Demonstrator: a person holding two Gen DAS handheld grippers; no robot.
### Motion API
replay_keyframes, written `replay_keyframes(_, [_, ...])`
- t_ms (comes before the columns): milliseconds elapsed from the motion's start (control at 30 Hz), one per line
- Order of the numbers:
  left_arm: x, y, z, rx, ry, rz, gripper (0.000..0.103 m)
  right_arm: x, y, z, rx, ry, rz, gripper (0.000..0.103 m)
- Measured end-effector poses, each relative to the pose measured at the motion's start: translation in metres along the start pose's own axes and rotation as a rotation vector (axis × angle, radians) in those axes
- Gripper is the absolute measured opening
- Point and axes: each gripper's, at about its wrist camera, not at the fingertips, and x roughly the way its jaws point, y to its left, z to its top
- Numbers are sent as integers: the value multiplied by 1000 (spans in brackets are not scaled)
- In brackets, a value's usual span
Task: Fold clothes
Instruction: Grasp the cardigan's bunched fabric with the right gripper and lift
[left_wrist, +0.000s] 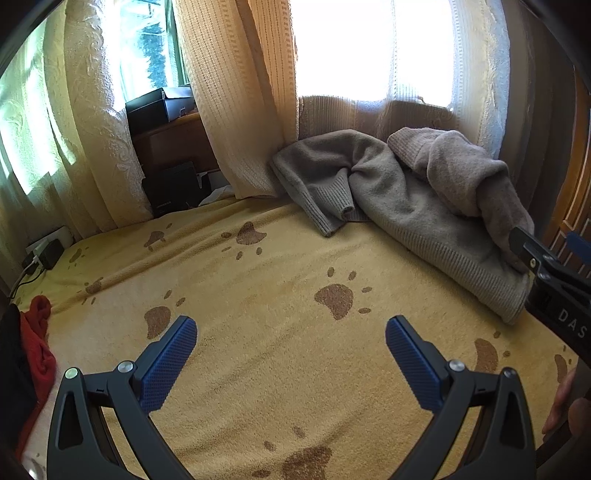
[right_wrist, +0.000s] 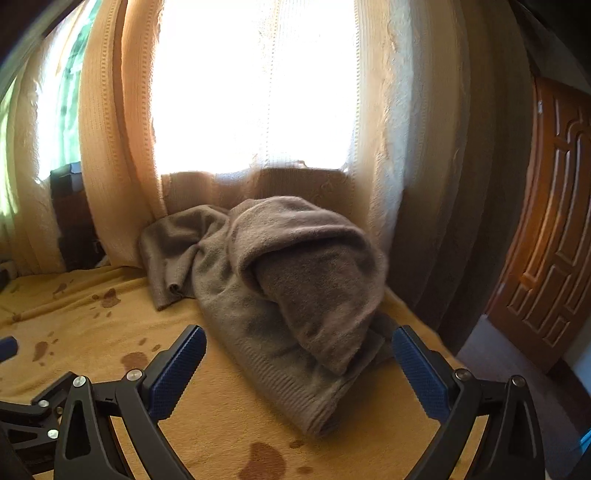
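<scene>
The grey sweater (right_wrist: 280, 295) lies crumpled on the bed (left_wrist: 258, 332) by the curtain. The right hand-held gripper (right_wrist: 299, 354), jaws apart, nears its ribbed hem; better to pinch one hem corner cleanly. The left hand-held gripper (left_wrist: 291, 343) waits, jaws apart, empty.

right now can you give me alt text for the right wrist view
A crumpled grey-brown sweater lies on a yellow blanket with brown paw prints, just ahead of the open right gripper. Behind it hang sunlit curtains, with a carved wooden door at right.
</scene>
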Motion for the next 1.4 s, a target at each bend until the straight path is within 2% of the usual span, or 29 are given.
replay_keyframes(67, [0, 3, 1, -9, -2, 1, 103, 3, -11, 2, 90, 35, 156, 103])
replay_keyframes(167, [-2, 9, 4, -26, -12, 9, 103, -2, -26, 7, 157, -26, 196, 103])
replay_keyframes(267, [-4, 21, 8, -57, -26, 25, 103, -29, -46, 16, 136, -291, 148, 103])
replay_keyframes(300, [-5, 25, 10, -68, -30, 31, 103, -32, -51, 20, 125, -342, 154, 103])
replay_keyframes(333, [-5, 30, 11, -81, -32, 35, 103, -30, -52, 26, 109, -343, 149, 103])
replay_keyframes(400, [-6, 38, 13, -103, -32, 39, 103, -14, -48, 41, 89, -257, 134, 103])
replay_keyframes(533, [-7, 49, 16, -132, -38, 49, 103, 27, -49, 53, 148, -100, 241, 102])
replay_keyframes(633, [-7, 56, 18, -147, -42, 55, 103, 50, -37, 54, 160, -47, 364, 96])
replay_keyframes(700, [-6, 60, 18, -158, -37, 61, 103, 60, -25, 56, 146, -24, 404, 92])
replay_keyframes(733, [-5, 62, 19, -164, -35, 64, 103, 70, -21, 58, 143, 3, 395, 85])
replay_keyframes(767, [-4, 65, 19, -170, -33, 66, 103, 81, -16, 60, 141, 30, 383, 74])
replay_keyframes(867, [-2, 71, 20, -187, -26, 74, 103, 109, -14, 64, 148, 100, 333, 62])
replay_keyframes(900, [-1, 72, 20, -191, -24, 76, 103, 116, -15, 66, 149, 110, 302, 54])
replay_keyframes(967, [-1, 76, 20, -201, -21, 80, 103, 122, -22, 69, 164, 112, 266, 31])
replay_keyframes(1000, [-1, 78, 20, -206, -21, 81, 103, 120, -24, 71, 173, 109, 271, 28])
replay_keyframes(1067, [-3, 81, 20, -218, -23, 81, 103, 104, -28, 76, 174, 77, 280, 18])
replay_keyframes(1133, [-6, 84, 21, -228, -32, 79, 103, 77, -32, 81, 191, 20, 312, 16])
replay_keyframes(1233, [-15, 89, 22, -245, -52, 72, 103, 21, -37, 91, 208, -97, 389, 15])
replay_keyframes(1400, [-38, 100, 27, -277, -103, 59, 103, -92, -16, 94, 86, -272, 540, 15])
